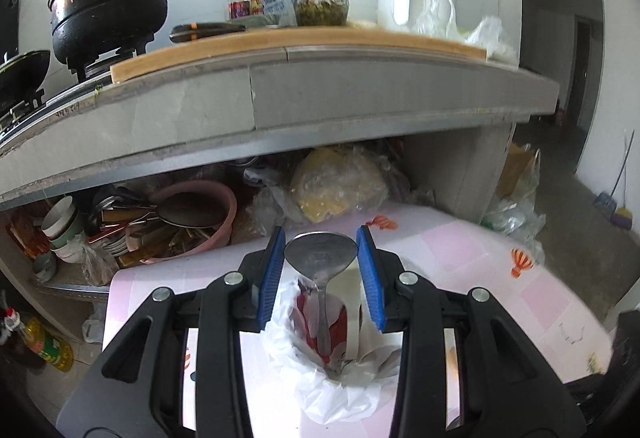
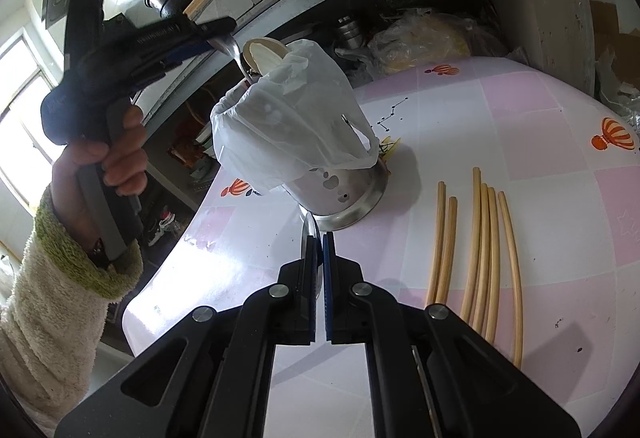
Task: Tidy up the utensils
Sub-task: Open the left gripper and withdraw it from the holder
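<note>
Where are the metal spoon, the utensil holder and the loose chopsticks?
metal spoon [image 1: 320,248]: left wrist view, on its bowl.
utensil holder [image 2: 340,190]: right wrist view, on its bare perforated steel wall.
chopsticks [image 2: 482,250]: right wrist view, mid-length of one stick.
</note>
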